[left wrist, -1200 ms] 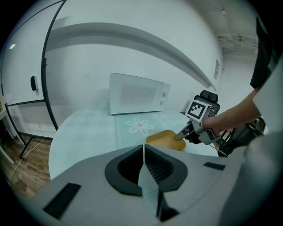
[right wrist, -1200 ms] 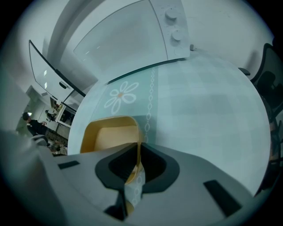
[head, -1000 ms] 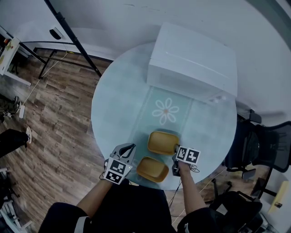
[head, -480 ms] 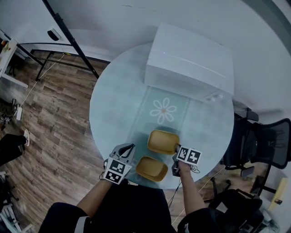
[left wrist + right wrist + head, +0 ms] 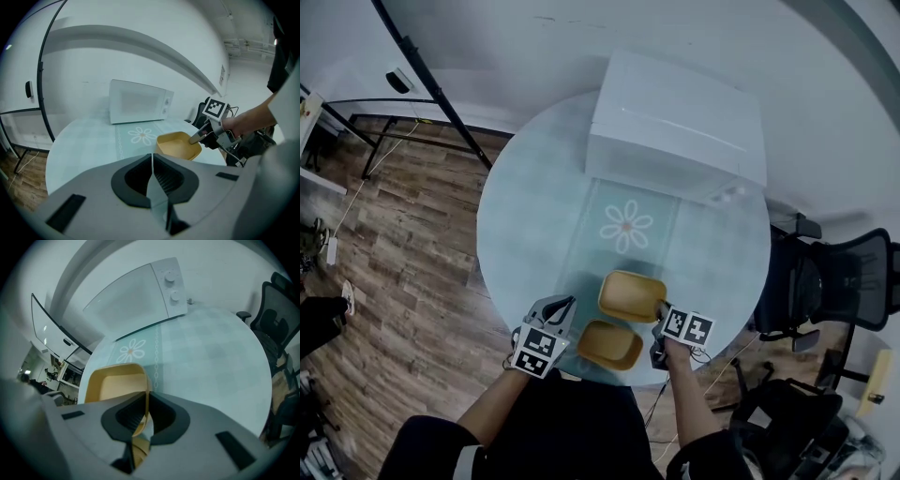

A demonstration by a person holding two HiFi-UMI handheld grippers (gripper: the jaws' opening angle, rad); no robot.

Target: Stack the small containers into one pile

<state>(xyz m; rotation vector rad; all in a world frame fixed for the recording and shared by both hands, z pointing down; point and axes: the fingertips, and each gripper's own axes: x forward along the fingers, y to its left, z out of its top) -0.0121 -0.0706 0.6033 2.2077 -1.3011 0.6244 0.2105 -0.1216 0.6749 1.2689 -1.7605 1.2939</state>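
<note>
My right gripper is clamped on the right-hand rim of the far container, a shallow yellow tub in the lower middle of the head view. I pinch the thin wall rather than span the tub because the jaws cannot straddle it. The near container sits just below it in that frame, close to the table edge. I judge it to be the base of the pile, so the held tub needs carrying down-frame onto it. My left gripper rests at lower left with its jaws together and nothing between them, kept clear of both tubs. The right gripper view shows what the head view cannot: the rim wall running straight between the pads. The yellow patch low between the jaws there I cannot assign to either tub. The left gripper view gives a side-on look at the held tub with the other tool biting its rim, but the near container is hidden behind the gripper body. I cannot tell whether the tub has left the tabletop. The microwave and flower mat lie up-frame, out of the way.
</note>
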